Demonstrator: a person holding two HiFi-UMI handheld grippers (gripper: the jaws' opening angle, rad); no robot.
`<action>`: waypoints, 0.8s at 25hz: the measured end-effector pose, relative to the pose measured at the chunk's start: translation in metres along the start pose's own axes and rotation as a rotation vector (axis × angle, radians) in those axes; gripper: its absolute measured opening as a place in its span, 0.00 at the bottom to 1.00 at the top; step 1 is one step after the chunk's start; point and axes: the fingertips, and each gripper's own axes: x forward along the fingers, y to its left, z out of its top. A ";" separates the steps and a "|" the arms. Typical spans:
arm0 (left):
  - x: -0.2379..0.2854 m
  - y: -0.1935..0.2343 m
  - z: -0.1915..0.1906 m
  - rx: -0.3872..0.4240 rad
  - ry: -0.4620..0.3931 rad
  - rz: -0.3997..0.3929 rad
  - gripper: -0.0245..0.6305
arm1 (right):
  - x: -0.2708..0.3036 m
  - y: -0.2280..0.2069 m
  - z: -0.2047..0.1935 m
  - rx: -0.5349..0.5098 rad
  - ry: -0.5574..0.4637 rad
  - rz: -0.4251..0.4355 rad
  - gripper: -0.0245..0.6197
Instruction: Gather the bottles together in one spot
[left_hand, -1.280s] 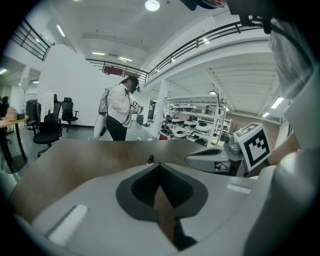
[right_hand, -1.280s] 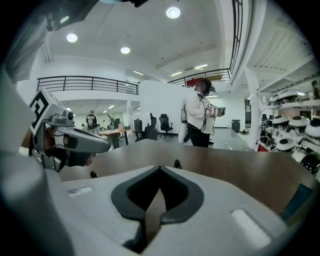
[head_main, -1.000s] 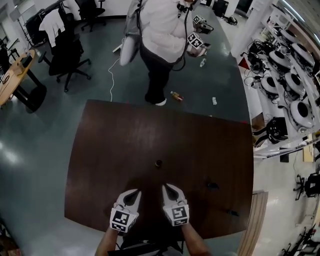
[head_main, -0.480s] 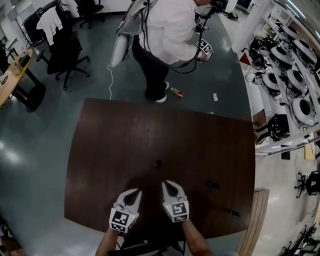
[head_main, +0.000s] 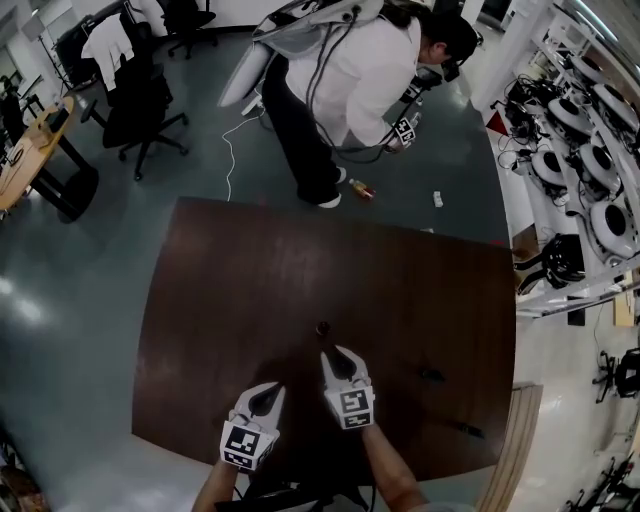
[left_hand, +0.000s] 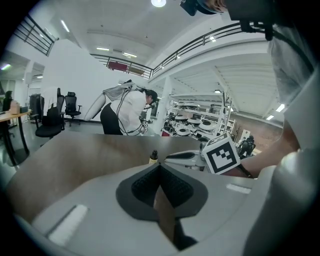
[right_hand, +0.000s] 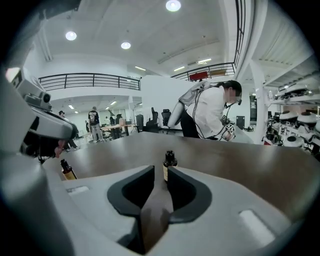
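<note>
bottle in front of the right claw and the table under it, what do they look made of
Bottle: probably dark amber glass, judging by its brownish, shiny body with a pale label. Its black cap looks like matte plastic. Table: dark brown wood or wood-look veneer, smooth with a soft sheen that dully reflects the room's light. Neither is certain from looks alone.

Two upright bottles (right_hand: 169, 165) (right_hand: 67, 170); two tongs (head_main: 271, 389) (head_main: 336, 352); one table (head_main: 250, 280); one bystander (head_main: 350, 70).
</note>
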 end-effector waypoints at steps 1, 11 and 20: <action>0.000 -0.001 -0.002 -0.003 -0.002 -0.001 0.04 | 0.004 -0.002 -0.001 0.000 0.002 -0.001 0.16; -0.003 -0.001 0.000 -0.008 0.008 0.017 0.04 | 0.039 -0.015 -0.005 -0.024 0.029 -0.005 0.30; -0.001 0.000 -0.001 -0.023 0.020 0.016 0.04 | 0.055 -0.019 -0.006 -0.025 0.036 0.001 0.30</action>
